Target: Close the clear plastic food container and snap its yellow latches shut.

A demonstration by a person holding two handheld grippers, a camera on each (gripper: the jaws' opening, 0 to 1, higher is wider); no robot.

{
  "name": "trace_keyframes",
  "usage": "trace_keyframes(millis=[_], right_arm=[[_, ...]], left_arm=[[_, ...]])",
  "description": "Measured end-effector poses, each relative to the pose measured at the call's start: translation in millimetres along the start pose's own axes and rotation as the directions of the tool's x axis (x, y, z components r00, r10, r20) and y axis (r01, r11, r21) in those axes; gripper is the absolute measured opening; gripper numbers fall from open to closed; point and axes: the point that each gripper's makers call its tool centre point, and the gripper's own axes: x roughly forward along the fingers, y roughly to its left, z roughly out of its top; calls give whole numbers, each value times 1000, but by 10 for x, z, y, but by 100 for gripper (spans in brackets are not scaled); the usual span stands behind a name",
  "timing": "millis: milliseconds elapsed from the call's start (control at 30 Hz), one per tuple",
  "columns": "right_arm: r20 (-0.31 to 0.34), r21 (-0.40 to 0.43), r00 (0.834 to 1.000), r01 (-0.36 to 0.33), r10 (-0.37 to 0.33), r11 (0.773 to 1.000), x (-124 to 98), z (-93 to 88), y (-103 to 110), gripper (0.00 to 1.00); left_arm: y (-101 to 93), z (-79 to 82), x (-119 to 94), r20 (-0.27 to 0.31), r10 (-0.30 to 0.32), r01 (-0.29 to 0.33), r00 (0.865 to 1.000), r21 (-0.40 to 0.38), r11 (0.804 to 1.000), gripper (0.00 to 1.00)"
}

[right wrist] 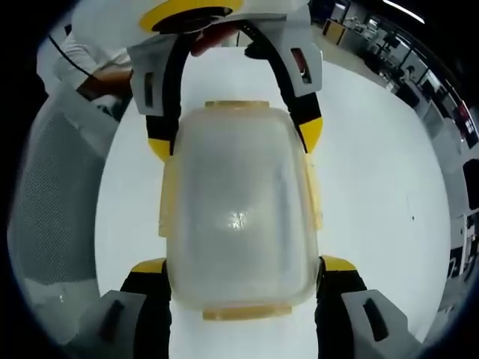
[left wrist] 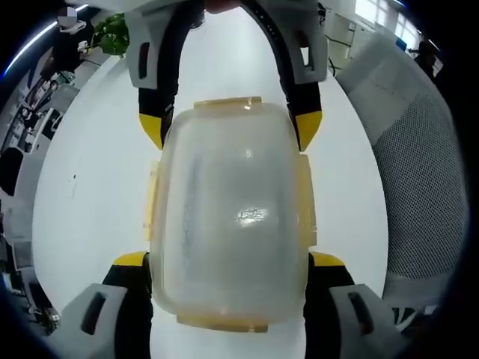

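The container (left wrist: 232,217) sat in the middle of the white table (left wrist: 82,202), lid on, with both grippers facing each other across it. In the left gripper view, the left gripper (left wrist: 233,262) had its jaws spread wide, the yellow tips at 8 and 4 o'clock flanking the near end of the box, while the right gripper (left wrist: 230,127) reached in from 12 o'clock with its tips at the far corners. The right gripper view mirrored this: the right gripper's jaws rose at 7 and 5 o'clock beside the container, the left gripper opposite at 12. Whether any tip actually pressed the plastic could not be told; they lay just beside or touching the walls. Yellow latches showed along all four edges, one at the far end (left wrist: 228,103), one near (left wrist: 222,324), one on each long side (left wrist: 152,202); they seemed to lie flat, though whether they were snapped home could not be judged. The risk was that an uneven squeeze from either side might skate the light, smooth box across the slick table or twist it out from between the jaws, and that pushing a latch without the opposite gripper bracing could tip the box or leave the lid half seated.
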Motion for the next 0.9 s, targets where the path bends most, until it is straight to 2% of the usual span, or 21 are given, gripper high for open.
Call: trace_keyframes(millis=[900], right_arm=[[-7,2,1000,2,-2,1000,36,-12,-431,80]], left_arm=[[438,5,95,4,0,0,1000,-19,1000,85]])
